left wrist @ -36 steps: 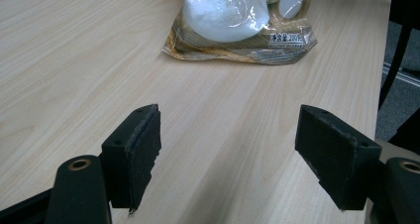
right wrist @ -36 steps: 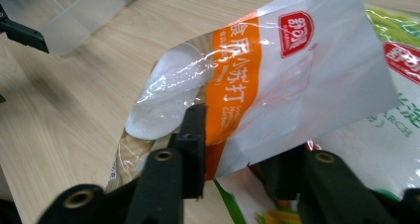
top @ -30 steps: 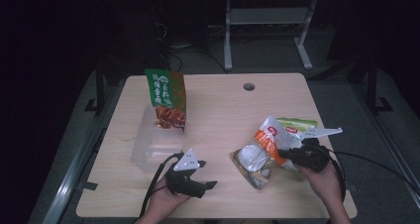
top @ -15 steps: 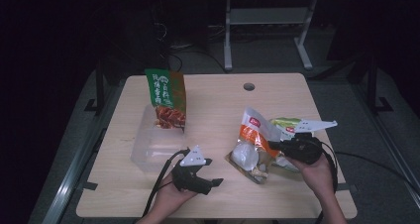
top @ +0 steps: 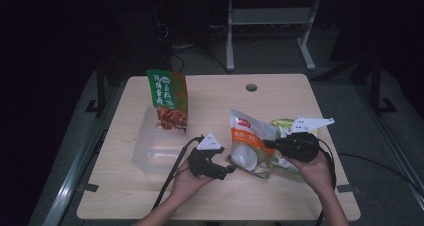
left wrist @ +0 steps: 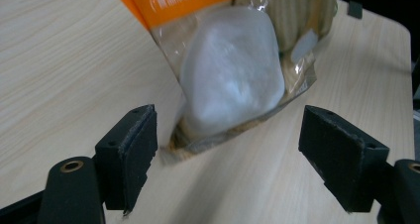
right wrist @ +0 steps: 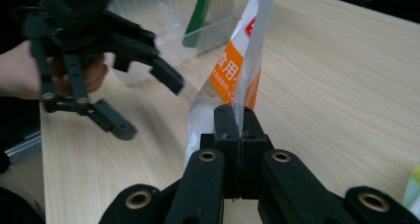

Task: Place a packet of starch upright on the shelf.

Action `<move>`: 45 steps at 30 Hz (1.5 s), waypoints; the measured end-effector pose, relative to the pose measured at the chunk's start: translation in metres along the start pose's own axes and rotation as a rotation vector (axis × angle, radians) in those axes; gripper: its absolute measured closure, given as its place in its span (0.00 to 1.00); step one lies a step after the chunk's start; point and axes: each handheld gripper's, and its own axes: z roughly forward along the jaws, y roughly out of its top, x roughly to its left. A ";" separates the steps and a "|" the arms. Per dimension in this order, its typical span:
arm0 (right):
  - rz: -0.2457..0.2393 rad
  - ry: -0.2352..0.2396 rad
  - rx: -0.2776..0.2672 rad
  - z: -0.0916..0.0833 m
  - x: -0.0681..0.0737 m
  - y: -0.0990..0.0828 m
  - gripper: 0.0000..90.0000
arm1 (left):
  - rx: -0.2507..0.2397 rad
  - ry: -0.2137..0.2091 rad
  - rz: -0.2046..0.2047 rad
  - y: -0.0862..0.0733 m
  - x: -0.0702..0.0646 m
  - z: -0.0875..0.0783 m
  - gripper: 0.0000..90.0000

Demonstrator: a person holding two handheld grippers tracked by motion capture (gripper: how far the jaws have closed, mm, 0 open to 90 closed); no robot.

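An orange and clear snack bag [top: 249, 146] with a white lump inside stands tilted on the table, its lower end resting on the wood. My right gripper [top: 270, 144] is shut on the bag's side edge; in the right gripper view the jaws pinch the film [right wrist: 238, 122]. My left gripper [top: 227, 170] is open, just left of the bag. In the left gripper view the bag [left wrist: 233, 80] lies ahead of the wide-apart jaws, apart from both pads. A green and red pouch [top: 168, 99] stands upright in a clear plastic box [top: 159, 147].
A yellow-green packet [top: 283, 126] lies behind my right hand. The table's cable hole [top: 251, 87] is at the back. Cables trail from both grippers toward the front edge. Bare wood lies at the front and the far right.
My right gripper has lifted the orange bag from lying flat to standing tilted. My left gripper has moved right, toward the bag's lower end.
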 end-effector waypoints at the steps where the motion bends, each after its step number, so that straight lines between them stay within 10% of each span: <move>1: -0.011 0.007 -0.002 0.001 0.001 0.001 1.00 | 0.001 0.002 0.000 0.002 0.002 0.002 0.25; 7: -0.057 0.023 0.004 0.006 0.004 0.008 1.00 | 0.011 -0.039 -0.010 0.013 0.010 0.016 0.35; 20: -0.053 0.028 0.004 0.012 0.000 0.008 1.00 | 0.000 -0.056 -0.058 0.014 0.022 0.018 0.97; 34: -0.010 0.004 0.070 0.030 0.001 0.004 0.85 | -0.013 -0.013 -0.040 0.006 0.012 0.008 0.99; 41: 0.000 0.032 0.117 0.045 0.003 0.003 0.97 | -0.022 -0.006 -0.043 0.001 0.011 0.002 0.98; 45: 0.004 0.043 0.110 0.042 0.006 0.004 0.99 | -0.005 0.015 -0.045 -0.001 0.005 -0.005 0.76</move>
